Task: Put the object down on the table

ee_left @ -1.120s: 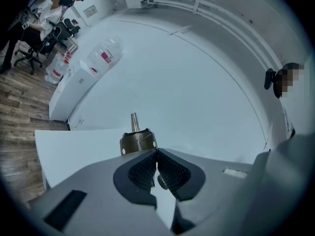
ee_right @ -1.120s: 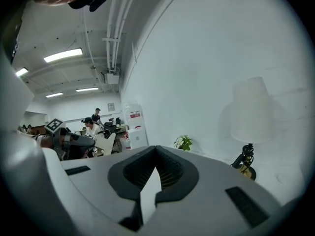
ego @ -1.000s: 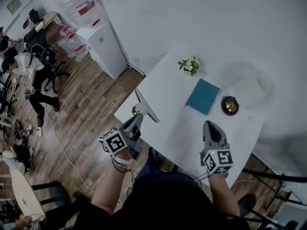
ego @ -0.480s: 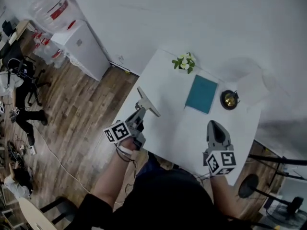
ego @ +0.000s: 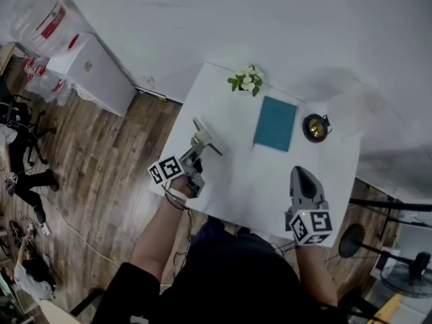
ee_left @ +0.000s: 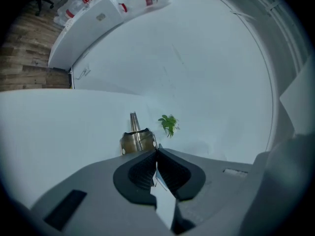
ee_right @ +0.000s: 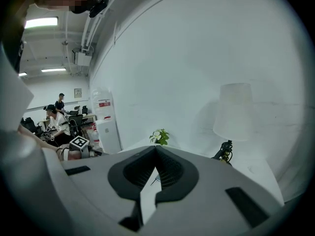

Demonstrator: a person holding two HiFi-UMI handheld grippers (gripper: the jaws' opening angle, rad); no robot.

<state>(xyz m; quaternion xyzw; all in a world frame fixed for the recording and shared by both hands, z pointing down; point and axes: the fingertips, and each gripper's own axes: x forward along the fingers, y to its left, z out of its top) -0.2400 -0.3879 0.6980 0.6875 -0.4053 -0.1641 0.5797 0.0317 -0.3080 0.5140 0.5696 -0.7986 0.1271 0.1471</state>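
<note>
My left gripper [ego: 196, 150] is shut on a metal object [ego: 204, 139], a grey bar with a brass-coloured block, over the left edge of the white table [ego: 256, 174]. In the left gripper view the brass block and its threaded rod [ee_left: 136, 137] stick out just past the closed tips of the left gripper [ee_left: 156, 152], low over the tabletop; I cannot tell whether it touches. My right gripper [ego: 301, 178] hovers near the table's front right, shut, with nothing in it. Its jaws meet in the right gripper view [ee_right: 156, 157].
A teal book [ego: 275, 123] lies mid-table, a small potted plant [ego: 246, 81] at the far edge, and a lamp with a dark base [ego: 314, 127] and white shade [ee_right: 235, 111] at the far right. A white water dispenser [ego: 91, 69] stands on the wood floor left. People sit further left.
The left gripper has carried the metal object a little further in over the table's left edge. The right gripper has hardly moved. The head view has shifted.
</note>
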